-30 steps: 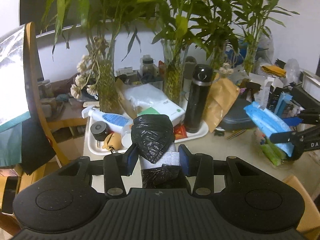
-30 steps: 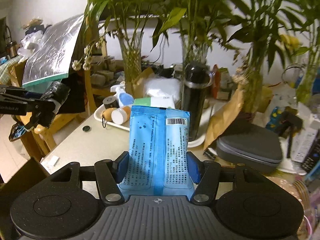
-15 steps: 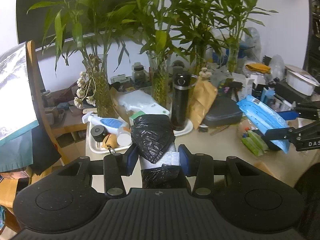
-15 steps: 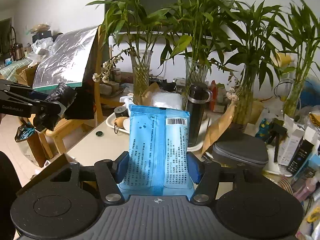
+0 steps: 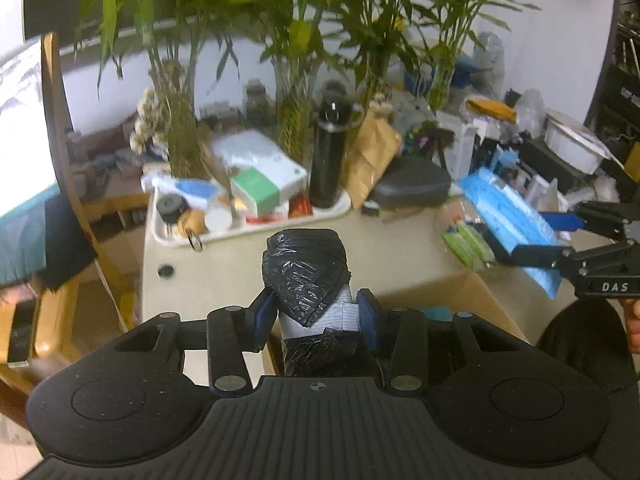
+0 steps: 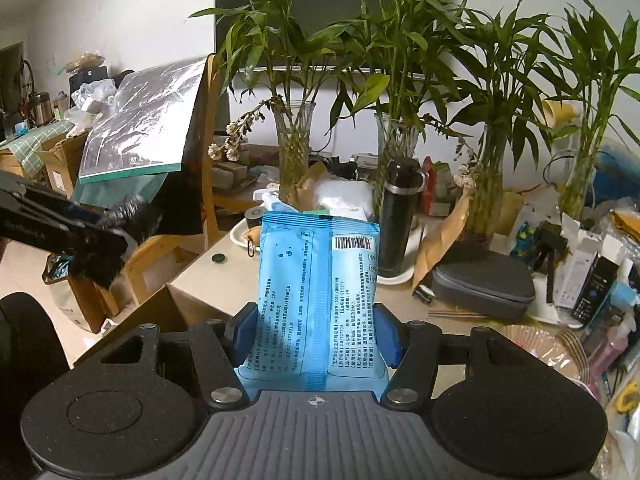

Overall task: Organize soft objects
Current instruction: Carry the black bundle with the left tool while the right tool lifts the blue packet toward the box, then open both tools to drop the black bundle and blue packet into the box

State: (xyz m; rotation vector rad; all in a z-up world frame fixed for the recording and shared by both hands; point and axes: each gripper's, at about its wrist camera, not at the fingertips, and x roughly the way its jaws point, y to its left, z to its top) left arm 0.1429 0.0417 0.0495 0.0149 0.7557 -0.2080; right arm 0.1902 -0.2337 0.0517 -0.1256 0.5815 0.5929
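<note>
My left gripper (image 5: 316,320) is shut on a roll of black plastic bags (image 5: 305,270) with a white paper band, held upright above the near edge of the beige table (image 5: 224,276). My right gripper (image 6: 314,332) is shut on a blue soft packet (image 6: 318,276), its printed back and barcode facing the camera. The left wrist view shows the right gripper (image 5: 532,240) at the far right, carrying the blue packet (image 5: 508,216). In the right wrist view the left gripper (image 6: 96,240) shows at the far left with the black roll (image 6: 132,222).
A white tray (image 5: 256,228) holds bottles and boxes beside a black flask (image 5: 330,156) and glass vases of bamboo (image 6: 294,152). A grey zip case (image 6: 480,284) lies at the right. An open cardboard box (image 6: 160,312) sits below the table's near edge. A wooden chair (image 5: 64,168) stands left.
Both grippers have pulled back and risen from the table, each keeping its load. The table and tray look smaller, and the cardboard box has come into view.
</note>
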